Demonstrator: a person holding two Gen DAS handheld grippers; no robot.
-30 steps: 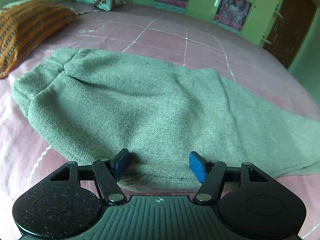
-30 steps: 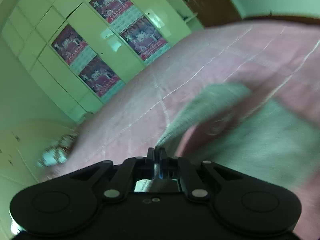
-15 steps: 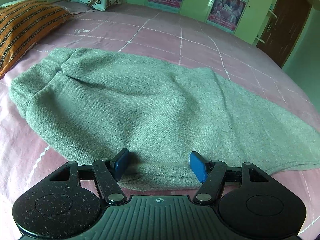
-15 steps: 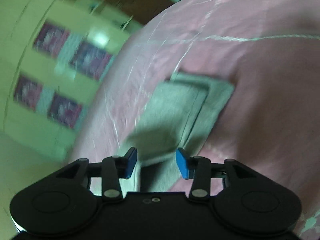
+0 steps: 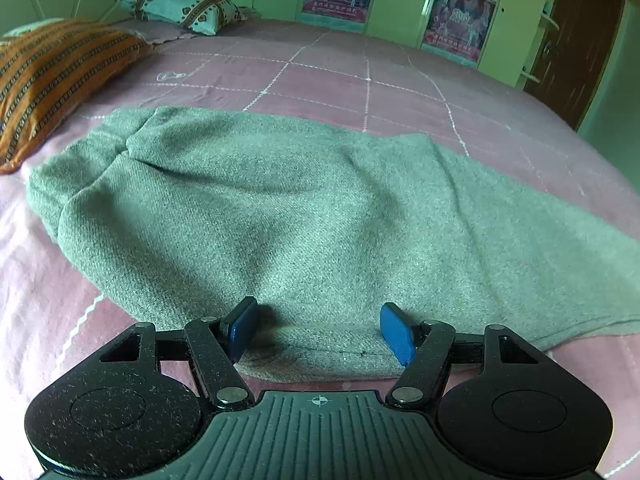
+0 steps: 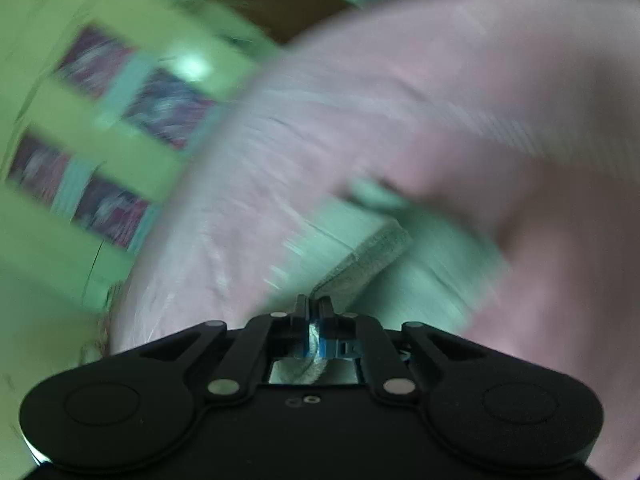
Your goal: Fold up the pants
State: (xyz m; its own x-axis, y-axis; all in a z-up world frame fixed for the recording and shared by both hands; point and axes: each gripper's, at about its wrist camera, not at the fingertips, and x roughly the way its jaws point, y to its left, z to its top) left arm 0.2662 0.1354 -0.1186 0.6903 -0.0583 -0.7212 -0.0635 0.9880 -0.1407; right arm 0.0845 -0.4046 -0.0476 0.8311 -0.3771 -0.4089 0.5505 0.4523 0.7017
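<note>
Grey-green knit pants (image 5: 288,216) lie spread across the pink bed, waist end at the left and legs running off to the right. My left gripper (image 5: 320,334) is open, its blue pads straddling the near hem of the pants. In the blurred right wrist view, my right gripper (image 6: 314,312) is shut on the cuff end of the pants (image 6: 360,252), with fabric pinched between the jaws.
A pink checked bedsheet (image 5: 360,80) covers the bed. An orange striped pillow (image 5: 52,76) lies at the left and a patterned pillow (image 5: 180,8) at the back. Green wardrobe doors with posters (image 5: 456,12) and a brown door (image 5: 576,48) stand behind.
My right gripper was shut on the pants, opened half a second ago over the cuffs, and is now shut on the cuff again and moving fast. My left gripper stays open at the hem.
</note>
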